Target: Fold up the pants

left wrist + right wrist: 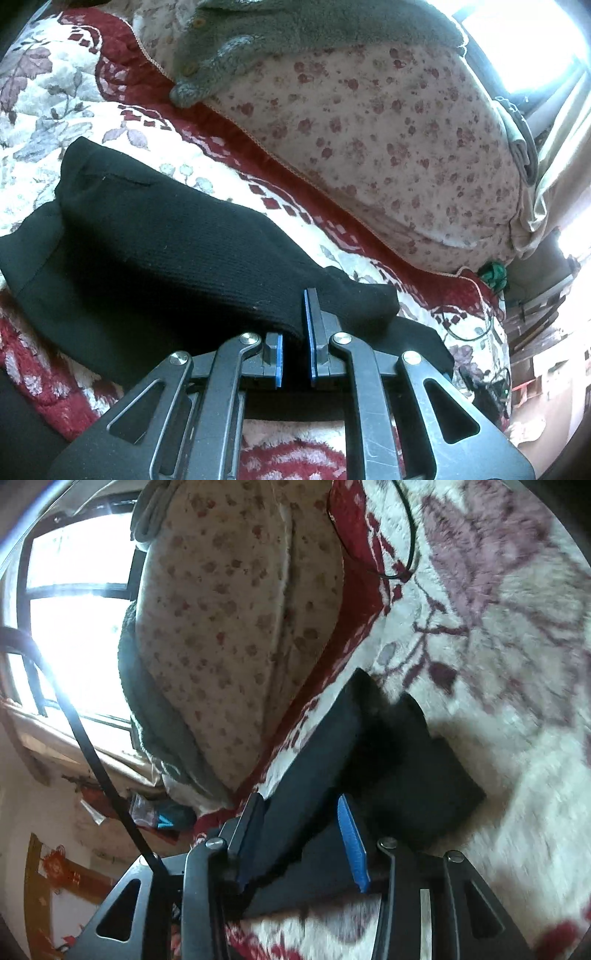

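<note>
On the bed, a floral blanket [55, 96] in cream and deep red is spread out, and the black pants [155, 236] lie across it in a long, partly folded band running from the far left toward the near middle. In the left wrist view the left gripper [293, 343] has its blue-padded jaws drawn nearly together, pinched on the near edge of the pants, where the knit cloth bunches up between the pads. Behind the pants, a red border of the blanket runs diagonally, and past it sits a plump pillow [388, 140] with small reddish flowers, with a grey fleecy garment [295, 29] with buttons draped over its top. Further right a bright window [524, 48] glares. In the right wrist view the right gripper [303, 834] stands with its jaws partly apart, a flat fold of the pants [406, 768] lying between them; the blue pad on one side sits against the cloth, but I cannot tell whether the other side presses it. A thin black cable [410, 535] loops on the blanket beyond.
</note>
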`<state>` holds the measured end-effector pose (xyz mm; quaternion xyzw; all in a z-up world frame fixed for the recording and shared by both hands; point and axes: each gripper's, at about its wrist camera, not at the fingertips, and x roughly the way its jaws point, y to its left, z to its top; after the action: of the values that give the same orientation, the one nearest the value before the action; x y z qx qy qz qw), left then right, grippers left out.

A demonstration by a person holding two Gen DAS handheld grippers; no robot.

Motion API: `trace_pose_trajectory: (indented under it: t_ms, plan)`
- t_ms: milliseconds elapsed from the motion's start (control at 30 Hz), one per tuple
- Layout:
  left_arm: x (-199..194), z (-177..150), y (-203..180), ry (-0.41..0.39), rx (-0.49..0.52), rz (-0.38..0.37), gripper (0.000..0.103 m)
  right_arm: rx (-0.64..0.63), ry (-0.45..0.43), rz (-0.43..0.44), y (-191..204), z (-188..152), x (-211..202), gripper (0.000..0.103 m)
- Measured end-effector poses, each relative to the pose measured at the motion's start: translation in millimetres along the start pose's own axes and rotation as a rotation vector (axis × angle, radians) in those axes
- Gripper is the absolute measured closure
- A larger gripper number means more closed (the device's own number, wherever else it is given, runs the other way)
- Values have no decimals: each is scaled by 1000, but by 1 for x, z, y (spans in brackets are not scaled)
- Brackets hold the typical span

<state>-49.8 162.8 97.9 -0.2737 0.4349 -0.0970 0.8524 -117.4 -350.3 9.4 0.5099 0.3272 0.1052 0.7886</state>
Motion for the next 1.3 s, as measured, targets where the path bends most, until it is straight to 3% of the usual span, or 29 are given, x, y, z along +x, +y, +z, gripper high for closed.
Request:
trace_pose_trajectory:
  t_ms: [67,133,200,600,733,767,900,1000,1100,1267,1300]
  plan:
    - [0,0,0,-1,4,2,95,27,3,13,-5,9,13,63]
    - [1,0,0,3,-2,3,95,51,11,5,-12,14,26,77]
    - [3,-1,0,8,-8,6,95,41,4,-5,-16,18,32,97]
    - [-26,-2,-12,-17,35,-30,95,-100,-48,125,34,11,-17,98]
    - [-17,-25,-7,14,72,27,95,-79,-42,61,16,0,-29,98]
    - [-8,-35,-4,23,98,82,95,-67,-29,30,6,-4,-27,98]
    - [14,-52,15,50,77,152,94,-14,42,-102,-22,-14,-10,93]
    - [17,-56,28,63,51,150,93,-70,42,-171,-7,-11,-15,82]
    - [6,-53,32,33,64,165,92,-117,18,-263,7,-7,-27,82]
    - [-3,-49,34,21,87,172,92,-253,-59,-337,44,-7,-42,80]
    - [-7,-49,33,13,89,178,92,-296,-59,-332,55,-8,-39,76]
